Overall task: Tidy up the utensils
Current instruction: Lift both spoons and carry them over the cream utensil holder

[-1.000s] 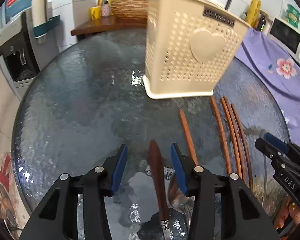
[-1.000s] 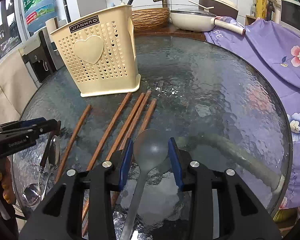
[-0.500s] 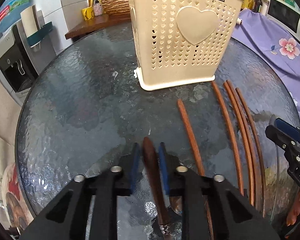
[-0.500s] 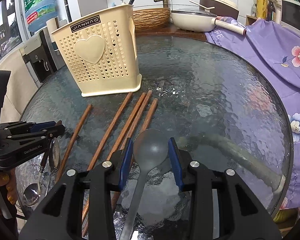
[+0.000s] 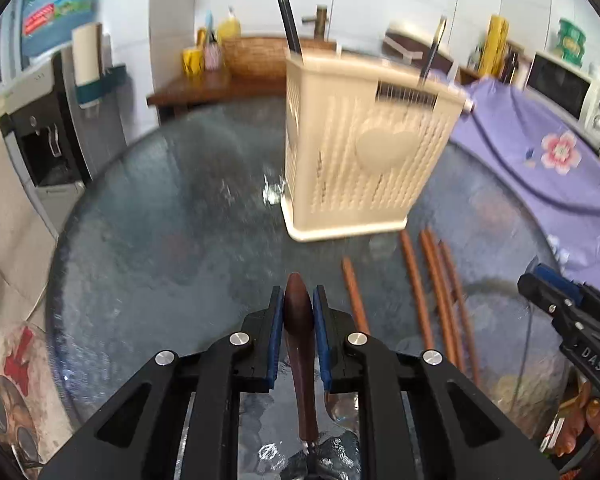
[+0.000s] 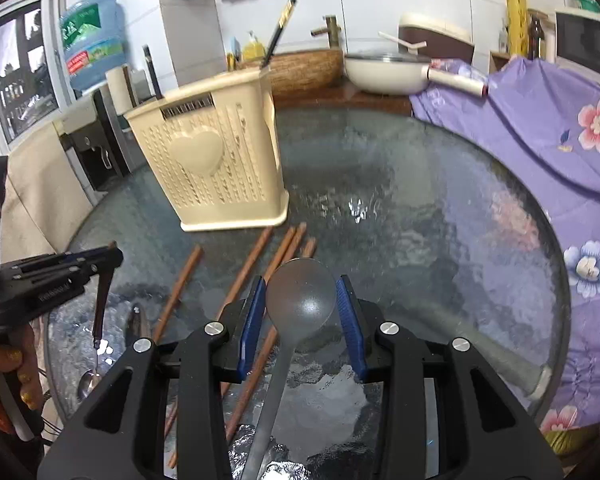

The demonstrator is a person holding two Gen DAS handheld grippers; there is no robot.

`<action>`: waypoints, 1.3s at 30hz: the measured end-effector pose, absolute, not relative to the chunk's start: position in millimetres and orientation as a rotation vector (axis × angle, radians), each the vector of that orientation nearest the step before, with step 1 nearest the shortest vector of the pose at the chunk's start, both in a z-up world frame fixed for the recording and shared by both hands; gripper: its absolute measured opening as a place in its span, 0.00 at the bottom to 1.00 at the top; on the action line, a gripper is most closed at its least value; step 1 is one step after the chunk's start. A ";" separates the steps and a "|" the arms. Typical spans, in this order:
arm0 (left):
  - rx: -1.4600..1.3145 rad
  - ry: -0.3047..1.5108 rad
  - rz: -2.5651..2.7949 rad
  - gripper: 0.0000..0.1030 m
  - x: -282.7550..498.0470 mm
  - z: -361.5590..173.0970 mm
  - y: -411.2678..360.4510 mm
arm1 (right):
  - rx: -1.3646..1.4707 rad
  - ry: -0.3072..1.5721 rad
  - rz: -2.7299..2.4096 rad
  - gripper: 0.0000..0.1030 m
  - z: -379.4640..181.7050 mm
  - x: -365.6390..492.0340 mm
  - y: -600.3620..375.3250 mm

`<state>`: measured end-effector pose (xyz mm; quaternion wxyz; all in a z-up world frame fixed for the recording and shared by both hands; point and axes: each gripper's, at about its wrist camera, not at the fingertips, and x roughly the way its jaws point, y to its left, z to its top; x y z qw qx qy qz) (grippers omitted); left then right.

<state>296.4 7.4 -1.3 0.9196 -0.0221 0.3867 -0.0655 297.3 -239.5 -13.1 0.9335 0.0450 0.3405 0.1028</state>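
My left gripper (image 5: 298, 300) is shut on the dark wooden handle of a spoon (image 5: 300, 344) and holds it off the glass table; in the right wrist view that spoon (image 6: 94, 344) hangs bowl-down from the left gripper (image 6: 108, 254). My right gripper (image 6: 301, 292) is shut on the bowl of a grey ladle-like spoon (image 6: 300, 300). A cream perforated utensil basket (image 5: 364, 164) stands upright mid-table and also shows in the right wrist view (image 6: 216, 168). Several brown chopsticks (image 5: 428, 292) lie before it. Another metal spoon (image 6: 138, 322) lies on the table.
The round textured glass table (image 5: 160, 240) has a purple flowered cloth (image 5: 540, 160) at its right. Behind it are a counter with a woven basket (image 5: 256, 56), a white pan (image 6: 388, 72) and a water dispenser (image 5: 48, 140). Black utensils stand in the basket.
My left gripper has lifted the wooden-handled spoon off the table, and the view tilted up. My right gripper also rose a little with the grey spoon.
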 end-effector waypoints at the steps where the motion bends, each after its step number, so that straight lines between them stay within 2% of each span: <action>1: -0.057 0.775 -0.135 0.14 291.0 6.1 11.4 | 0.090 0.681 0.213 0.36 -7.9 293.6 -240.8; 10: -0.113 0.667 -0.144 0.14 254.5 39.9 26.7 | 0.067 0.598 0.237 0.36 24.4 266.2 -244.8; 39: -0.127 0.551 -0.199 0.14 228.7 77.8 34.0 | 0.066 0.584 0.310 0.36 46.1 259.6 -233.8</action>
